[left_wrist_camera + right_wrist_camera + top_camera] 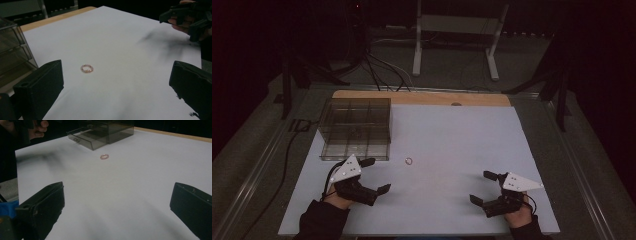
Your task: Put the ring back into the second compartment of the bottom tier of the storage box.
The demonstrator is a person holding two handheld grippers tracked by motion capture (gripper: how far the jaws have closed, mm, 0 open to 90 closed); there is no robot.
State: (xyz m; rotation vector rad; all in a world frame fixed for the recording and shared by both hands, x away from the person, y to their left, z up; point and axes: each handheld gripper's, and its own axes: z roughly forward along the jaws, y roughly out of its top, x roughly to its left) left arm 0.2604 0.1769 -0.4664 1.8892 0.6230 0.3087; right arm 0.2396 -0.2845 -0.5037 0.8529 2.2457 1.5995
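Observation:
A small pinkish ring (408, 161) lies flat on the white table sheet (452, 145), just right of the front corner of a smoky clear drawer box (356, 128). In the left gripper view the ring (87, 68) lies a short way ahead, between the wide-apart jaws. My left gripper (376, 175) is open near the front left, a little short of the ring. My right gripper (483, 187) is open at the front right, far from the ring (104, 156), with nothing between its jaws.
The drawer box (100, 132) has one low drawer pulled out toward the ring. A wooden strip (422, 98) edges the table's far side. Beyond it stand a white frame's legs (417, 45) and cables on the floor.

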